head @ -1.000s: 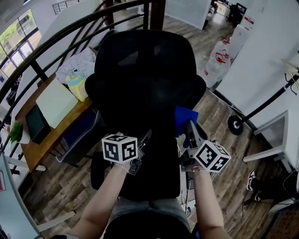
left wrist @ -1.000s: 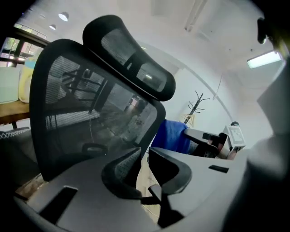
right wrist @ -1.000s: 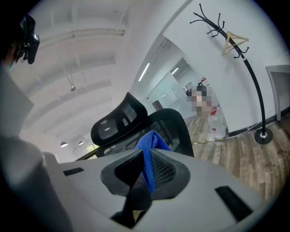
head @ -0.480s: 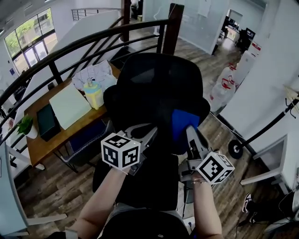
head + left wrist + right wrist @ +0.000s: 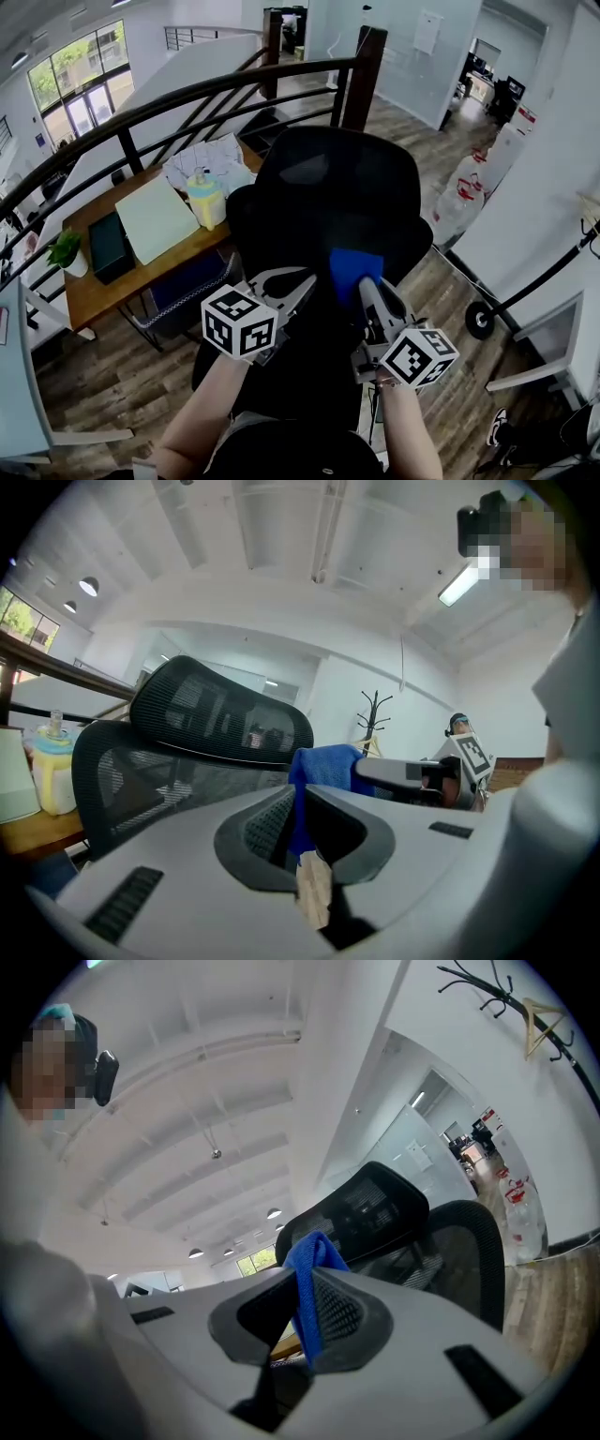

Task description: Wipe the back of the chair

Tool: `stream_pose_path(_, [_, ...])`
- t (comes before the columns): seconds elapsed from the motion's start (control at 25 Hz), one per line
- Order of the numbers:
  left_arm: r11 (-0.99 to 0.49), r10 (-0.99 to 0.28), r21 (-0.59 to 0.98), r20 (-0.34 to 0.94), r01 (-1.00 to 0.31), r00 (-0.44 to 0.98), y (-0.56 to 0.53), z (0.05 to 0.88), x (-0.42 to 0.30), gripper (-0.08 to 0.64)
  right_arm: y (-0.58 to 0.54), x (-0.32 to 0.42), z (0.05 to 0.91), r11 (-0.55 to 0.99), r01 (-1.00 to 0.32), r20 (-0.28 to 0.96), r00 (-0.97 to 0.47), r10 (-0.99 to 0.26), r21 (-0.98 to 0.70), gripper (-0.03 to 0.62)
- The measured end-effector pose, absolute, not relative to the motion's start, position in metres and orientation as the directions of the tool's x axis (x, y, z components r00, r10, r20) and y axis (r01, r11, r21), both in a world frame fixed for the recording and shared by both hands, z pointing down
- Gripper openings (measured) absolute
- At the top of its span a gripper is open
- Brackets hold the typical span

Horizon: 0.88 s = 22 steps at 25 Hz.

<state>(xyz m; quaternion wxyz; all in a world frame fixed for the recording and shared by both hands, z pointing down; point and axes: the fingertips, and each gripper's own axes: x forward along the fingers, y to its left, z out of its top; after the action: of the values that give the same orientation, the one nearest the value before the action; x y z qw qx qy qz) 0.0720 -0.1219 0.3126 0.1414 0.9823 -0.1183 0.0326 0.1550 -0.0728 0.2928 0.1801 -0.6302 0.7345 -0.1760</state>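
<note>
**Now: cloth at chair back, both grippers raised**

The black mesh chair (image 5: 328, 187) fills the centre of the head view, its back facing the person. The right gripper (image 5: 367, 286) sits at 5 o'clock of the backrest, jaws pinched on a blue cloth (image 5: 354, 267). The cloth stands out at the gripper's 12 o'clock, over the lower back. Cloth-to-mesh contact cannot be resolved.

The left gripper (image 5: 309, 283) is just beside it, at 9 o'clock of the cloth. Its jaws are close together, with a thin blue strip in the slit. Whether they bite it cannot be told.

A wooden desk (image 5: 103, 292) lies at 9 o'clock of the chair, carrying a yellow bottle (image 5: 206, 199).
</note>
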Motion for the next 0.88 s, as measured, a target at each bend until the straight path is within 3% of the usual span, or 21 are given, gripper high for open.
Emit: stream_pose_path(0.88, [-0.897,-0.231,0.354,0.134,-0.264,0.964,-0.109,0.332,0.065,0.038,-0.062,0.135,0.315,0.155,-0.862,0.003,-0.179,-0.984,-0.482,0.056])
